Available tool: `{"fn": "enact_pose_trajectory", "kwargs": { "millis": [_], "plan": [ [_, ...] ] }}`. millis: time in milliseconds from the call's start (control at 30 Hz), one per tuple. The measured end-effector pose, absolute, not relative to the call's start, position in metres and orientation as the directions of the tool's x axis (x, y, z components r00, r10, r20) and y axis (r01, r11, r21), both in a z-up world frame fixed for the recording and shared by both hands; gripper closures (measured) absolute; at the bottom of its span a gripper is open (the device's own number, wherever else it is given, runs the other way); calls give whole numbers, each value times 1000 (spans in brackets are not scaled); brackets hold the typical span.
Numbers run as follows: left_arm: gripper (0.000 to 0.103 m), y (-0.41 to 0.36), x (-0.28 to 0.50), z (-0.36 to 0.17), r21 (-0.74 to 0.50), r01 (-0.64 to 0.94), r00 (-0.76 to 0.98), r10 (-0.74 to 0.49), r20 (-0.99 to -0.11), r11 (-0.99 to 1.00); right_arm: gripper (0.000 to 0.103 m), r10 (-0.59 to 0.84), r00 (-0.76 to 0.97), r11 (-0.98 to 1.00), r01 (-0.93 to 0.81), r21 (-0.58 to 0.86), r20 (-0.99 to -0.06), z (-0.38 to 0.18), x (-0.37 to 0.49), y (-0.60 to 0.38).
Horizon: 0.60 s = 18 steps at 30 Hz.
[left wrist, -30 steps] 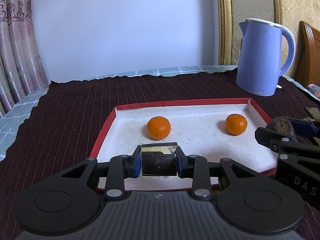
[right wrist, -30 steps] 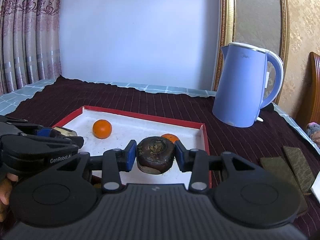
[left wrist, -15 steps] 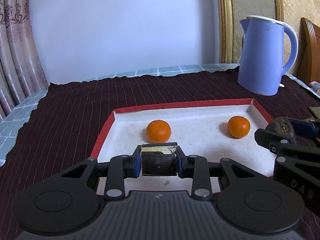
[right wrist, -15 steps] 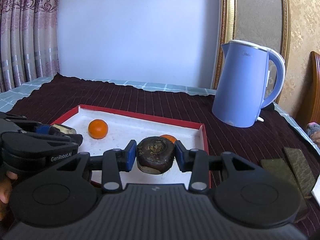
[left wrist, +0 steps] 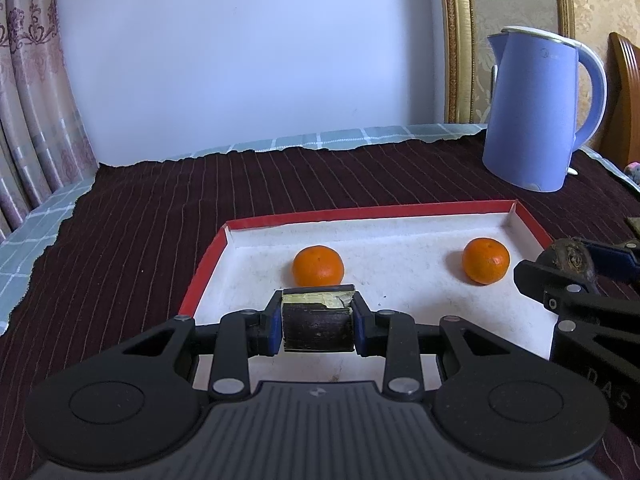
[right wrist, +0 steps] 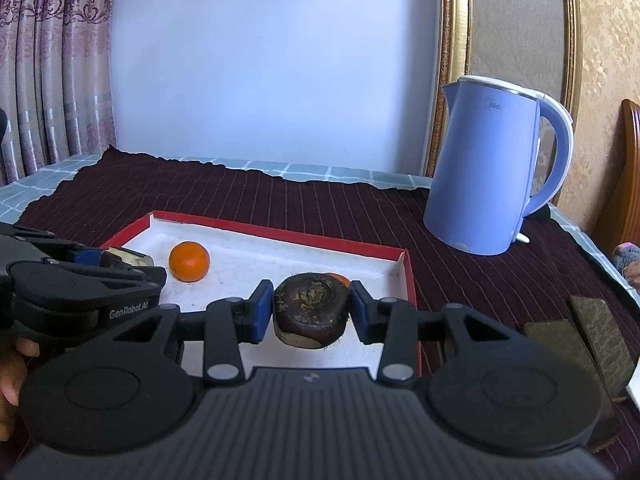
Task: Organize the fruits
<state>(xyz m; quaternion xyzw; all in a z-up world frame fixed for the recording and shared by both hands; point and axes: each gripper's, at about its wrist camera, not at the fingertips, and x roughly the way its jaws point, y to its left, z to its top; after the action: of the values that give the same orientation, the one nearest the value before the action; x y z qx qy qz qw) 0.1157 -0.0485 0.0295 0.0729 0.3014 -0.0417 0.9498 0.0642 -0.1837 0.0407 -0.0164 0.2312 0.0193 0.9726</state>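
Fingers [left wrist: 274, 326] clamped on block [left wrist: 317, 322], right pair [right wrist: 262, 312] on dark round fruit [right wrist: 310, 310]; likely firm, rough-skinned, best pinched across middle.

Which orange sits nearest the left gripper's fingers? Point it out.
The orange by the tray's left side, just beyond the left gripper; the other orange lies far right.

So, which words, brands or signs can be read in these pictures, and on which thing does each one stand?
"GenRobot.AI": white print on the side of the left gripper, seen in the right wrist view.
"DAS": white letters on the right gripper body, cut off at the frame edge in the left wrist view.
"Midea": faint logo near the top of the blue kettle, blurred, so this reading is uncertain.
No other text is legible.
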Motion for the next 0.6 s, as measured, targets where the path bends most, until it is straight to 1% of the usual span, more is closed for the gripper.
{"fn": "enact_pose_trajectory", "kwargs": {
  "millis": [600],
  "plan": [
    [71,-44,147,24,138,86,801,14,-599,987,65,10,881,999,-31,-36,-472,42,92,-186]
  ]
}}
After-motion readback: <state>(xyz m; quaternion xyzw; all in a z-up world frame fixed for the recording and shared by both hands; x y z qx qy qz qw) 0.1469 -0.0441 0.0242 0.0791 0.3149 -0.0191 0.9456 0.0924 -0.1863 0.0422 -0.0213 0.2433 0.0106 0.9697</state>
